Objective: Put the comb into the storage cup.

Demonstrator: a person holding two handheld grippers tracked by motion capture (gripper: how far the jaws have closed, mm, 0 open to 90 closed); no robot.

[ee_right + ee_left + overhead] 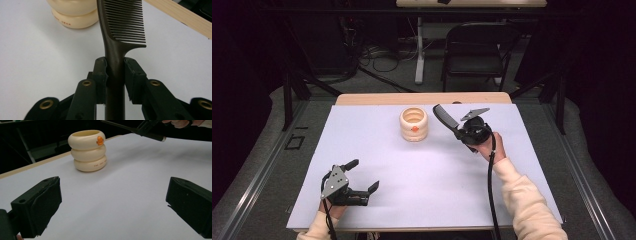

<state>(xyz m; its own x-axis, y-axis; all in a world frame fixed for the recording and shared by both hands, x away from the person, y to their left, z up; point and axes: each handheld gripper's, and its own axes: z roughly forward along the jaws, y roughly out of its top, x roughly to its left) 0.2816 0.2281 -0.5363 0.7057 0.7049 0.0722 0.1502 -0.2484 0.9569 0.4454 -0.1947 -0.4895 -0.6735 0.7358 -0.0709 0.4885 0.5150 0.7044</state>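
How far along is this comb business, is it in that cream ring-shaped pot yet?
Done: the right gripper has the dark comb clamped by its handle, lifted off the white table. In hand: the comb's toothed end points toward the cream holder and hangs beside it. Left, as it looks: getting the comb into the holder's open top. The left gripper rests open near the table's front edge, holding nothing.

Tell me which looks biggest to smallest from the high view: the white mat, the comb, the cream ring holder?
1. White mat, easily the biggest.
2. Cream ring holder and comb: too close to rank; the comb is held raised, nearer the camera.
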